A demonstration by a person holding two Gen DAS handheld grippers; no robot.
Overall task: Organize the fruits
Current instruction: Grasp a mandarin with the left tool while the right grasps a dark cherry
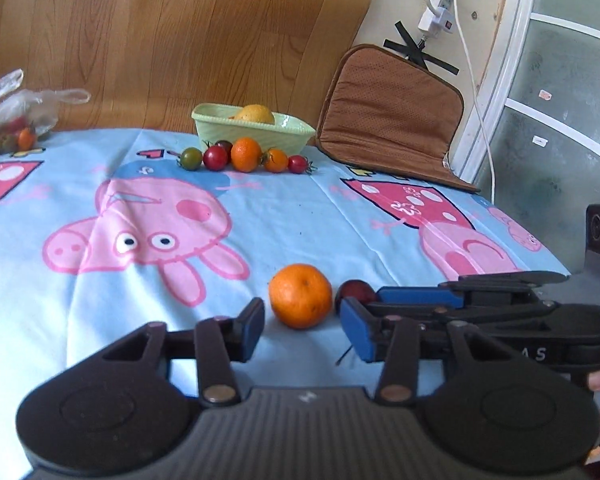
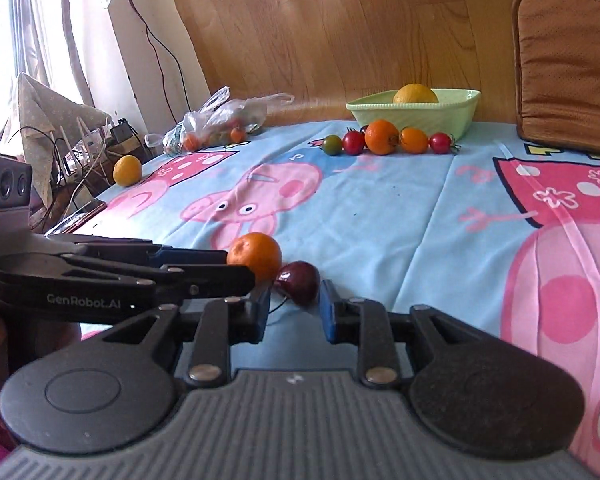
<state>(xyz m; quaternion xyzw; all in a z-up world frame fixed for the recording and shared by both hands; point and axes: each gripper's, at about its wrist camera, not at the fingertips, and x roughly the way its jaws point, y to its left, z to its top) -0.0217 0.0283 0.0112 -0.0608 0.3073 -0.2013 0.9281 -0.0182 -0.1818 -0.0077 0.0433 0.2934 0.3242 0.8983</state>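
An orange (image 1: 300, 296) lies on the pig-print tablecloth (image 1: 260, 216) between the fingertips of my left gripper (image 1: 304, 328), which is open, its blue pads a little off the peel. Right beside it a small dark red fruit (image 2: 298, 282) with a thin stem sits in my right gripper (image 2: 294, 312), which is shut on it. In the right wrist view the left gripper (image 2: 236, 268) reaches in from the left to the orange (image 2: 256, 258). At the back stands a pale green bowl (image 1: 228, 132) holding a yellow citrus (image 1: 256, 114).
A row of small tomatoes and an orange (image 1: 246, 154) lines up in front of the bowl. A plastic bag of tomatoes (image 2: 216, 124) and a loose yellow fruit (image 2: 127, 170) lie at the left. A brown cushion (image 1: 392, 116) leans at the back right.
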